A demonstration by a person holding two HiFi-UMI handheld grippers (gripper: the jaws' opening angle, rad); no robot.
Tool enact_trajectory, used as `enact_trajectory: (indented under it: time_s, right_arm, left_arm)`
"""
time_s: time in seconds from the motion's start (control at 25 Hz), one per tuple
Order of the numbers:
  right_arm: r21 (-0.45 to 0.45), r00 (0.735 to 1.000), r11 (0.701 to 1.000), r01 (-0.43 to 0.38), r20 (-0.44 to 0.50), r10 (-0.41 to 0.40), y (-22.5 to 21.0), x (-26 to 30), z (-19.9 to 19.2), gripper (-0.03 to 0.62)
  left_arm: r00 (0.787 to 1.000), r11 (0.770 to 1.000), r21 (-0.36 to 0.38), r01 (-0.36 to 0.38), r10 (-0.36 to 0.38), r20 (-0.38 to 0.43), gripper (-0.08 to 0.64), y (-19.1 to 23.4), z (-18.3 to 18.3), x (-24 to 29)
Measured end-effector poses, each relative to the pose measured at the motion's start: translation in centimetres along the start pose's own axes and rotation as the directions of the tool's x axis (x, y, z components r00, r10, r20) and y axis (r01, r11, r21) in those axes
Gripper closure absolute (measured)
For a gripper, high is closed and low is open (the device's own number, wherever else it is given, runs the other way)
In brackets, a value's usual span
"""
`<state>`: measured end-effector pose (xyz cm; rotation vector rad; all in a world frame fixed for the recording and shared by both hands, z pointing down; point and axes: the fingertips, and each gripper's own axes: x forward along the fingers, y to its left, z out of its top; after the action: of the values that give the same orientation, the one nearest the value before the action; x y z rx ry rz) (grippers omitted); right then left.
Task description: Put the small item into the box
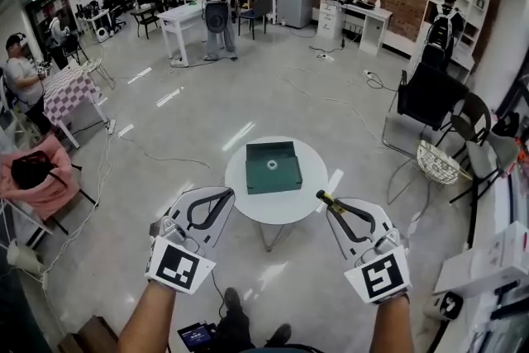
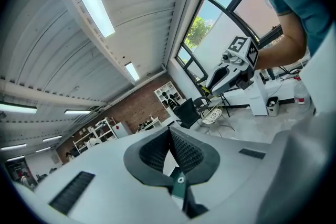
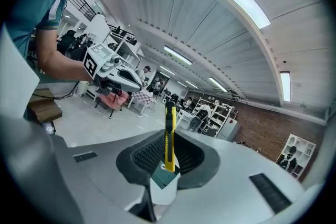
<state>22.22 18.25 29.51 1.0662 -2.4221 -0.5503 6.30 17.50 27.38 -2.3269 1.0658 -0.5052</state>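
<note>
A dark green open box (image 1: 281,175) lies on a small round white table (image 1: 293,208), with a small white ring (image 1: 272,164) inside it. My right gripper (image 1: 323,197) hovers at the table's near right edge, shut on a yellow utility knife (image 3: 169,136) that stands upright between the jaws. In the right gripper view the box (image 3: 164,176) shows below the knife. My left gripper (image 1: 226,193) hangs at the table's near left edge, jaws together with nothing between them. The left gripper view shows the box (image 2: 178,187) through the gap under the pads.
A black chair (image 1: 430,95) and a white wire chair (image 1: 436,162) stand right of the table. A pink-covered seat (image 1: 37,178) is at the left. Cables trail over the grey floor. People stand by desks and shelves at the far wall.
</note>
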Motion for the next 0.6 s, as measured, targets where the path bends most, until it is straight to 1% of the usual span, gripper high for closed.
enact_trajectory:
  time_s: [0.16, 0.28, 0.36, 0.6]
  right_arm:
    - [0.01, 0.998, 0.999, 0.047, -0.043, -0.047, -2.6, 3.1, -0.8, 0.52]
    - [0.017, 0.995, 0.997, 0.078, -0.071, -0.077, -4.7, 6.2, -0.9, 0.52]
    - [0.015, 0.992, 0.995, 0.098, -0.087, -0.097, -5.7, 8.5, -0.7, 0.52]
    - [0.018, 0.983, 0.989, 0.144, -0.12, -0.141, -7.3, 16.6, 0.9, 0.52]
  left_arm:
    - [0.998, 0.999, -0.004, 0.045, -0.045, 0.048, 0.541, 2.8, -1.5, 4.2]
    - [0.994, 0.997, -0.019, 0.077, -0.076, 0.079, 0.541, 5.7, -3.0, 7.5]
    - [0.99, 0.996, -0.014, 0.093, -0.091, 0.103, 0.541, 7.9, -4.1, 9.2]
    - [0.982, 0.99, -0.019, 0.139, -0.135, 0.134, 0.541, 14.8, -9.0, 12.4]
